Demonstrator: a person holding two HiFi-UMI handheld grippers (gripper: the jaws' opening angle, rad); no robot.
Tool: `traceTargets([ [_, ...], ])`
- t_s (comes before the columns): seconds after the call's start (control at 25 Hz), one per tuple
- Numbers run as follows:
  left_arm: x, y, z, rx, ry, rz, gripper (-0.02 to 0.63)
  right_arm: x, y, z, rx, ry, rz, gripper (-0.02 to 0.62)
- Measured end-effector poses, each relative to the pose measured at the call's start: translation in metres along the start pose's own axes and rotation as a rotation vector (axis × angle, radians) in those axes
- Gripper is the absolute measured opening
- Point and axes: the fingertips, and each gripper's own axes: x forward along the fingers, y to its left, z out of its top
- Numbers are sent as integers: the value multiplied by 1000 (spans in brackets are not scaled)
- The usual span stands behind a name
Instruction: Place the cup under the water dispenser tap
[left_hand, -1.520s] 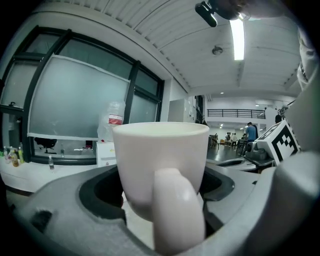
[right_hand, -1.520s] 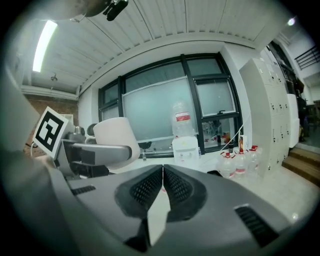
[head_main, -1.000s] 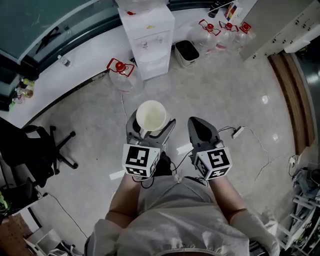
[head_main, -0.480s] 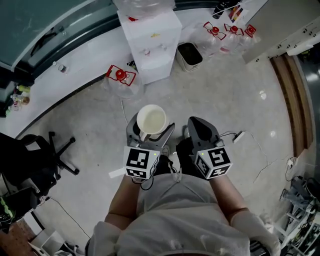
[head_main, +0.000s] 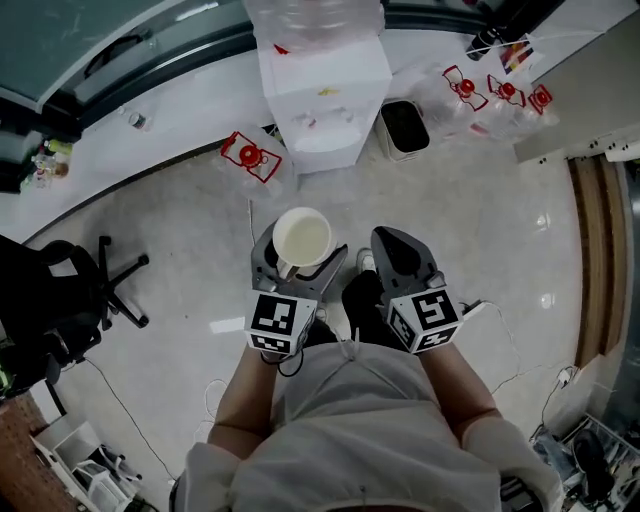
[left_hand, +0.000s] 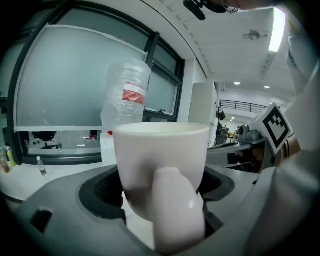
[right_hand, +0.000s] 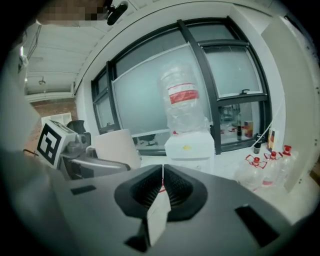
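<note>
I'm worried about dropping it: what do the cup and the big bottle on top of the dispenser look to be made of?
The cup looks like glazed ceramic: it is opaque cream-white, with a thick wall and handle and a soft highlight on the handle. The bottle looks like thin clear plastic: it is see-through, with creased walls and a red label.

Head view: from above, steeply down over the person's chest onto the floor (head_main: 180, 250); dispenser (head_main: 322, 100) well off at 12 o'clock, cup (head_main: 302, 238) near centre.
Left gripper view: low, level, along its jaws; cup fills the close foreground, bottle (left_hand: 125, 95) behind at 11 o'clock.
Right gripper view: low, level, same heading; dispenser at 12 o'clock, cup at 9 o'clock.
All three share dispenser, bottle, cup.
</note>
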Motion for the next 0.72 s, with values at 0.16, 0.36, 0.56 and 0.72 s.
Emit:
traceTargets([
  [0.16,36,3,2,43,30,69,446,25,-30,6,-89,42,104,29],
  [0.36,85,5,-11,19,54,135,446,58,-76,0,-87,88,185,29],
  [0.56,130,17,-39,-31,57,194,446,95,-113,-30,-107,167,231,29],
  [0.72,165,34,-76,-23,85,213,446,124,-140,-69,-69,249,197,29],
])
